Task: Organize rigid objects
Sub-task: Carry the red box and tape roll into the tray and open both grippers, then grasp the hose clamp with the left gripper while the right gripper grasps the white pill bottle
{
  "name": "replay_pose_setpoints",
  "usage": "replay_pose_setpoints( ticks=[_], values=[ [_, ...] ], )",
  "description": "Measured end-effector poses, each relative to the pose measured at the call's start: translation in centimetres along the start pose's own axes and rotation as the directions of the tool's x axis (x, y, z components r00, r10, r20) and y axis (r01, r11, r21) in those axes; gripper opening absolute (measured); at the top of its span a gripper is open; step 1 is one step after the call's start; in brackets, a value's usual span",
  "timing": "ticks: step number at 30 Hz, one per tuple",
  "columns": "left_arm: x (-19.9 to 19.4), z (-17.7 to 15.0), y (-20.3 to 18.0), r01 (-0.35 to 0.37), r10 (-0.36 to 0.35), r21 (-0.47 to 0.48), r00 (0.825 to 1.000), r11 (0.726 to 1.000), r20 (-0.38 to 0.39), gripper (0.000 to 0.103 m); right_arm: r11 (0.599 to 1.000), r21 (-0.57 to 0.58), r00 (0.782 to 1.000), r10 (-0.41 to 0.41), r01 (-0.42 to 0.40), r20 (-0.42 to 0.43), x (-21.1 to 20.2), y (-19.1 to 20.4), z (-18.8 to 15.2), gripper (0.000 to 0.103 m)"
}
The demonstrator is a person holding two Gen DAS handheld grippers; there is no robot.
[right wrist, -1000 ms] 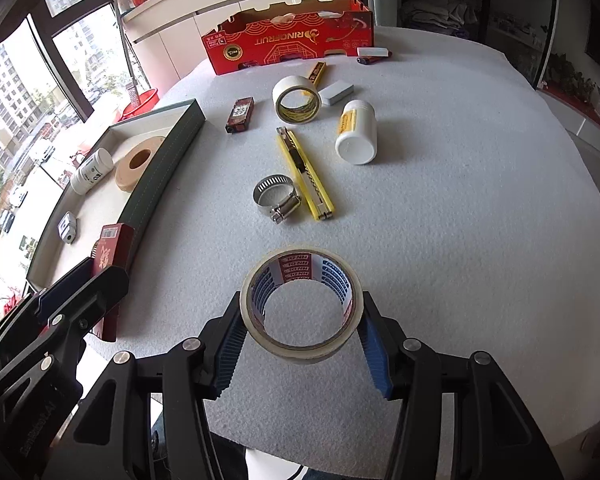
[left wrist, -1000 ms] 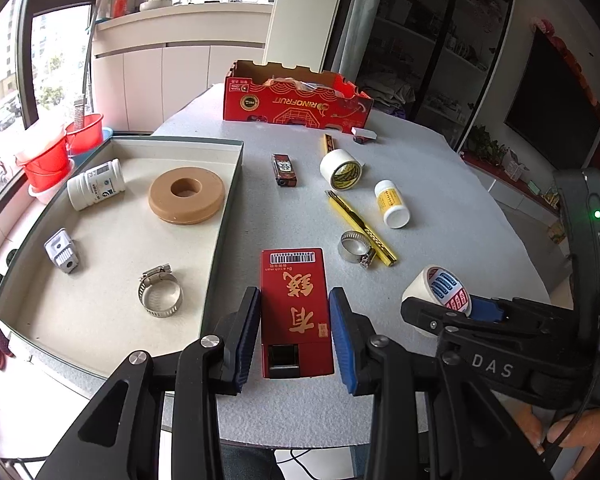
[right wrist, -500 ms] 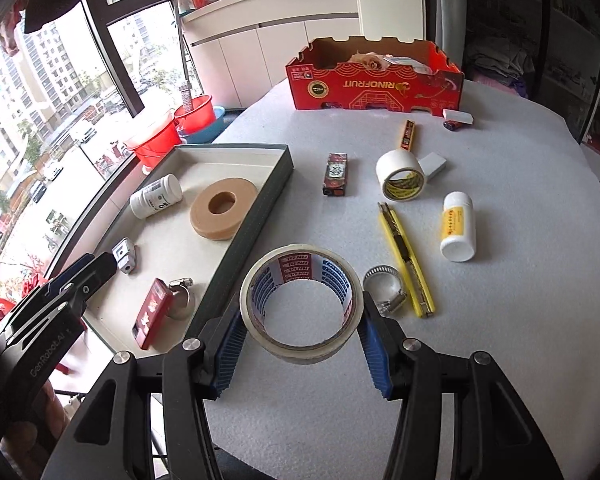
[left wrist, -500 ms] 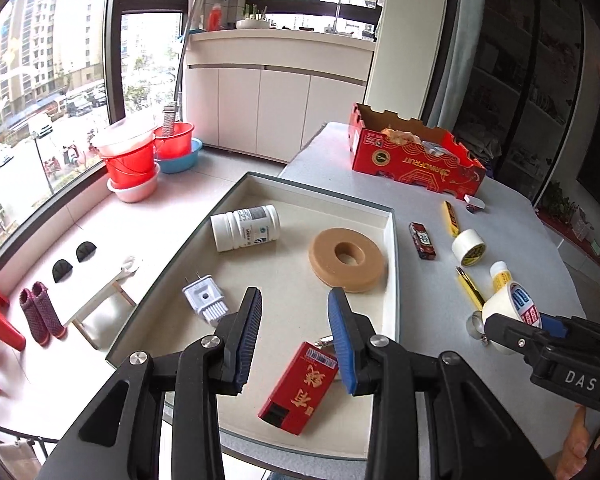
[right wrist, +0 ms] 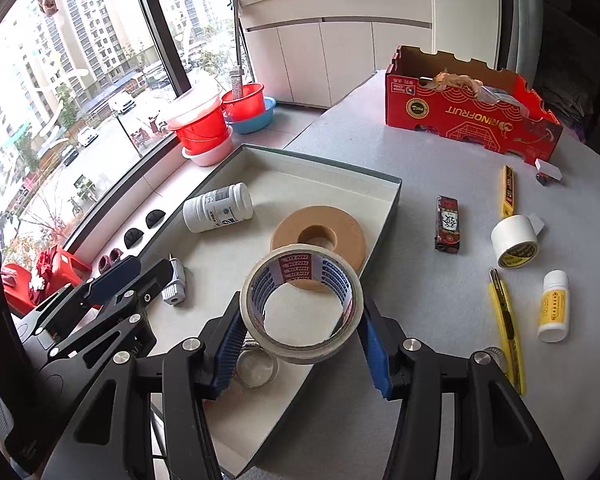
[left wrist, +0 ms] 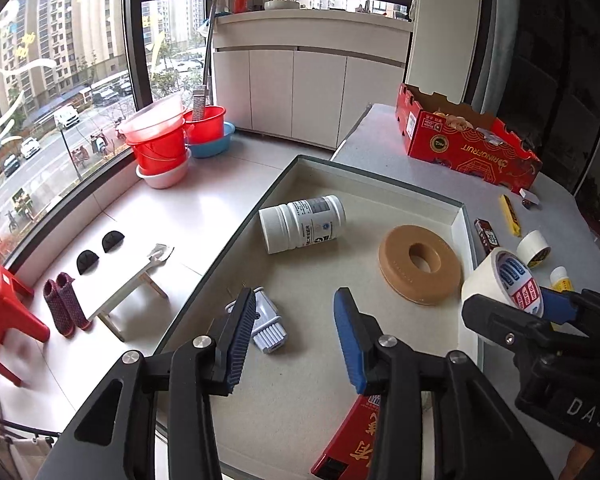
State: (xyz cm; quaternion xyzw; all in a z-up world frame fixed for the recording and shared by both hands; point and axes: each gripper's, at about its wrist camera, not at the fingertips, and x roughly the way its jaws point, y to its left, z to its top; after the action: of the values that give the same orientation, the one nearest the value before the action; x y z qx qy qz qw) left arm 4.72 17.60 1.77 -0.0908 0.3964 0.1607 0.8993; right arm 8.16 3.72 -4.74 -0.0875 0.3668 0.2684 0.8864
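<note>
Left tongs [left wrist: 296, 336]: jaws parted with nothing between them, having just been opening; they hang over the near part of the tray, above bare tray floor.
Right tongs [right wrist: 300, 340]: closed on the roll of tape [right wrist: 300, 304], one blue pad against each side of the roll, which is held off the surface over the tray's near right edge.
Tray [left wrist: 380, 184]: shallow, pale inside with a dark rim, lying at the left side of the counter [right wrist: 440, 160].
Red box [left wrist: 352, 444]: flat in the tray's near corner, partly hidden behind the left tongs' right finger, apart from the pads.
White bottle [left wrist: 302, 224]: on its side in the far part of the tray.
Tan ring [left wrist: 420, 264]: flat in the tray near its right wall.
Plug [left wrist: 266, 324]: pale grey, in the tray just beyond the left tongs' left finger.
Hose clamp [right wrist: 256, 364]: in the tray, under the held tape.
On the counter outside the tray: a yellow knife [right wrist: 506, 320], a small white bottle [right wrist: 554, 306], a second tape roll [right wrist: 514, 240], a small dark red box [right wrist: 448, 224].
Far end of counter: an open red cardboard box [right wrist: 472, 108].
</note>
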Motion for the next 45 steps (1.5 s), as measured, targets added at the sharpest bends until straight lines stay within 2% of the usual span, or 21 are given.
replay_pose_setpoints(
  ticks=[1, 3, 4, 5, 6, 7, 8, 10, 14, 22, 32, 36, 40, 43, 45],
  values=[
    [0.3, -0.1, 0.1, -0.028, 0.028, -0.006, 1.000, 1.000, -0.007, 0.069, 1.000, -0.009, 1.000, 0.010, -0.010, -0.012, 0.6, 0.2, 0.1, 0.054],
    [0.6, -0.3, 0.6, -0.071, 0.071, -0.012, 0.997, 0.997, -0.017, 0.083, 1.000, -0.012, 1.000, 0.006, -0.007, -0.026, 1.6, 0.2, 0.2, 0.055],
    [0.8, -0.3, 0.9, -0.082, 0.081, -0.016, 0.996, 0.997, -0.027, 0.084, 1.000, -0.013, 0.999, 0.008, -0.008, -0.032, 1.9, 0.0, 0.2, 0.058],
    [1.0, -0.3, 1.1, -0.094, 0.094, -0.022, 0.995, 0.995, -0.039, 0.085, 1.000, -0.011, 0.999, 0.002, -0.003, -0.037, 2.1, -0.1, 0.3, 0.073],
    [1.1, -0.3, 1.4, -0.100, 0.099, -0.025, 0.994, 0.995, -0.050, 0.093, 1.000, -0.003, 1.000, -0.008, 0.008, -0.029, 1.9, -0.4, 0.2, 0.090],
    [1.2, -0.4, 1.5, -0.106, 0.104, -0.026, 0.993, 0.994, -0.056, 0.102, 1.000, 0.003, 1.000, -0.009, 0.009, -0.009, 1.7, -0.7, 0.2, 0.096],
    [1.2, -0.4, 1.5, -0.111, 0.110, -0.026, 0.993, 0.993, -0.047, 0.103, 1.000, 0.006, 1.000, -0.007, 0.007, 0.011, 1.3, -0.9, 0.3, 0.100],
    [1.2, -0.4, 1.2, -0.111, 0.110, -0.016, 0.993, 0.994, -0.041, 0.103, 1.000, 0.009, 0.999, -0.011, 0.010, 0.030, 0.4, -1.1, 0.1, 0.100],
    [1.0, -0.6, 0.3, -0.090, 0.091, 0.013, 0.995, 0.996, -0.040, 0.103, 0.999, 0.037, 1.000, -0.018, 0.018, 0.008, -0.3, -2.2, -0.6, 0.100],
    [-0.4, -0.8, -1.5, -0.091, 0.093, 0.054, 0.995, 0.994, -0.031, 0.103, 0.987, 0.155, 0.999, -0.044, 0.046, -0.015, -2.9, -6.3, -4.1, 0.100],
    [-2.4, -1.1, -5.8, -0.047, 0.050, 0.131, 0.999, 0.990, -0.020, 0.103, 0.932, 0.331, 0.989, -0.134, 0.146, -0.057, -6.0, -13.7, -9.6, 0.100],
    [-3.0, -1.5, -7.8, 0.025, -0.017, 0.137, 0.998, 0.990, -0.054, 0.103, 0.896, 0.401, 0.982, -0.174, 0.188, -0.072, -7.1, -16.5, -12.1, 0.100],
    [-3.6, -2.0, -10.4, 0.145, -0.132, 0.126, 0.985, 0.981, -0.106, 0.103, 0.859, 0.429, 0.959, -0.269, 0.279, -0.084, -8.1, -18.6, -14.5, 0.100],
    [-3.7, -2.6, -13.7, 0.212, -0.190, 0.170, 0.972, 0.962, -0.139, 0.103, 0.829, 0.476, 0.955, -0.275, 0.294, -0.110, -8.3, -20.4, -16.5, 0.100],
    [-3.3, -3.1, -16.4, 0.224, -0.194, 0.217, 0.969, 0.950, -0.151, 0.103, 0.831, 0.473, 0.954, -0.290, 0.294, -0.084, -8.7, -20.6, -17.0, 0.102]
  ],
)
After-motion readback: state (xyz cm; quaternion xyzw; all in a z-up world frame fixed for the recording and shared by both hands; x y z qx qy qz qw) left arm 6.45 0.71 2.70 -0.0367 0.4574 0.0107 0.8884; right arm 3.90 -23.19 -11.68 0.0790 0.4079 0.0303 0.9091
